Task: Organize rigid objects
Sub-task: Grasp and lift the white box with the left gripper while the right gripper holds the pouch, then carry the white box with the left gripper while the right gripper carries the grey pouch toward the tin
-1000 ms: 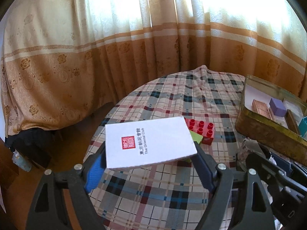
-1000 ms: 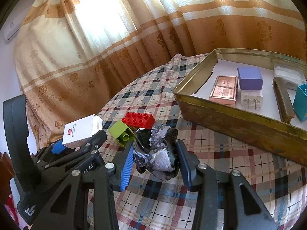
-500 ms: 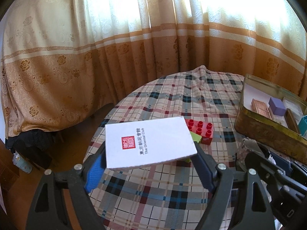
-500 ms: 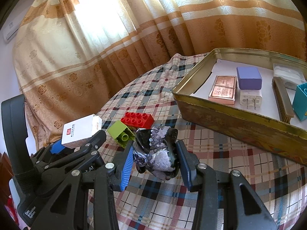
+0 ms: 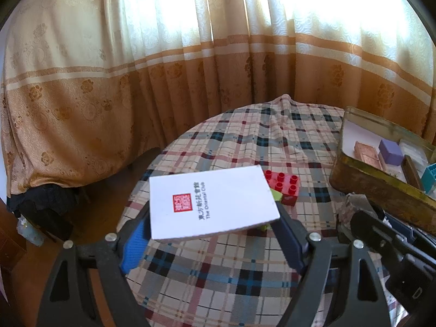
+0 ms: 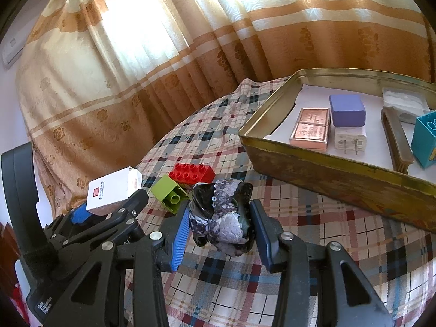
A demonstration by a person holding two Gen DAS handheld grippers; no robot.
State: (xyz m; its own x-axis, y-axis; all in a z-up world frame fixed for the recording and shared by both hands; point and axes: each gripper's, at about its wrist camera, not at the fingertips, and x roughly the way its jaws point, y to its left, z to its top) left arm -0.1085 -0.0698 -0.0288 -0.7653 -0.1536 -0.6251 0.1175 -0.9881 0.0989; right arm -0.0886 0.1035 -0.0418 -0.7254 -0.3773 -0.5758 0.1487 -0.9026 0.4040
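Both loads hang above the plaid counter (image 6: 313,212), apparently bound for the gold tin (image 6: 340,169) at its right edge: left tongs (image 5: 215,234) grip a white box (image 5: 212,207); right tongs (image 6: 218,226) clamp a sequined black object (image 6: 220,215).

left gripper (image 5: 215,231) clamped a white box (image 5: 212,205) by its side edges, red seal and printed text on the top face, box raised above the plaid tablecloth (image 5: 245,147). red brick (image 5: 284,186) lay on the cloth just beyond the box's far right corner; a green brick (image 5: 276,196) showed only as a sliver between them. gold tin (image 5: 381,188) sat at right, holding a copper block (image 5: 366,151), purple block (image 5: 390,151), a dark bar (image 5: 411,170) and a teal piece (image 5: 430,175). right gripper's black frame (image 5: 392,242) showed at lower right. orange-banded curtain (image 5: 163,76) hung behind.
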